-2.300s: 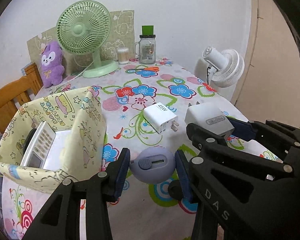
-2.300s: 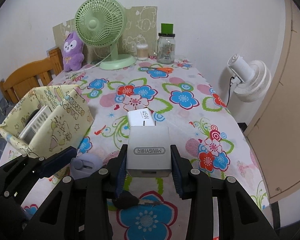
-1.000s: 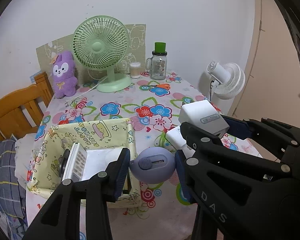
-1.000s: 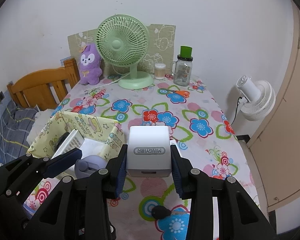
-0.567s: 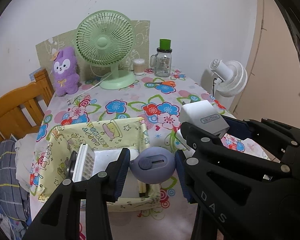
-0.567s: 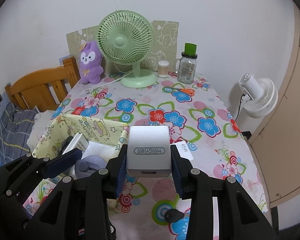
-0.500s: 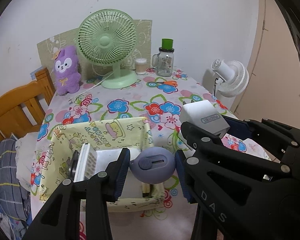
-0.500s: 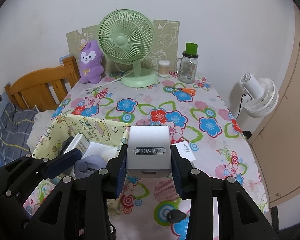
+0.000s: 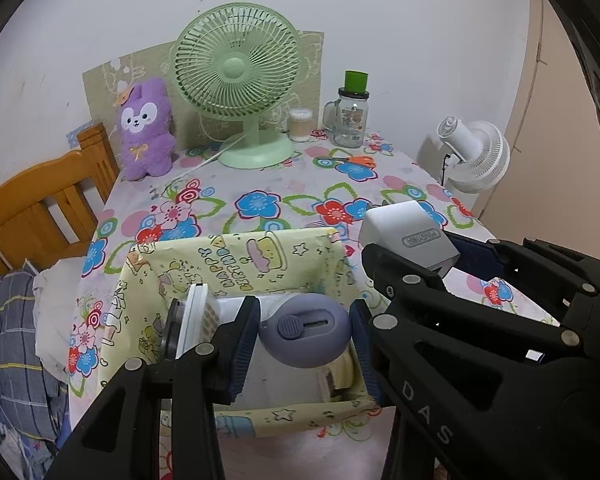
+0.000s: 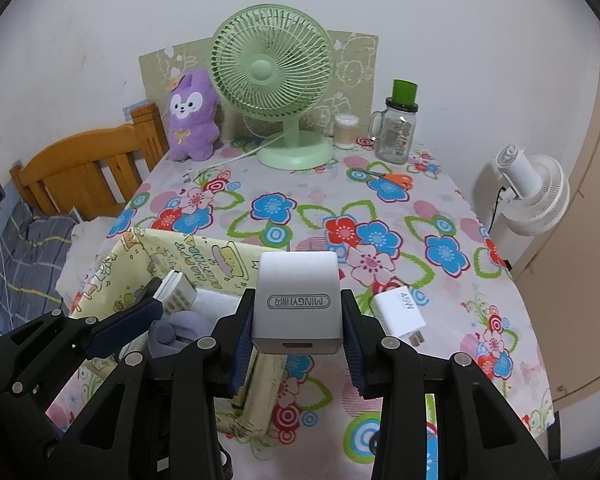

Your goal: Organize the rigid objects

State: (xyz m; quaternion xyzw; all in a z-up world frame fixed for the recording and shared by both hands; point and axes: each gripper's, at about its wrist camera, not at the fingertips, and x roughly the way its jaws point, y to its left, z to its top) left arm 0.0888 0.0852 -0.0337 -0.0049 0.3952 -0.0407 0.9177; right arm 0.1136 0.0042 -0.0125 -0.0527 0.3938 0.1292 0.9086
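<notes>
Directly below the left tongs (image 9: 304, 334) sits a yellow patterned box (image 9: 244, 258) on the flowered tabletop (image 9: 300, 196). These tongs are clamped on a rounded purple gadget (image 9: 304, 334), its long axis running sideways between the pads, and it hangs over the open inside of the box. Against the box's left wall a white remote control (image 9: 198, 320) stands on edge. Further right, the right tongs (image 10: 298, 320) grip a grey charger (image 10: 296, 304) by its two flat sides, label up, prongs pointing away. From the right wrist view the charger hangs above the box's right-hand wall, so it probably needs to travel a little leftward before release, while the left tongs look ready to lower straight down. Just right of the box, a second white charger (image 10: 398, 312) lies flat on the tabletop, near the right tongs.
</notes>
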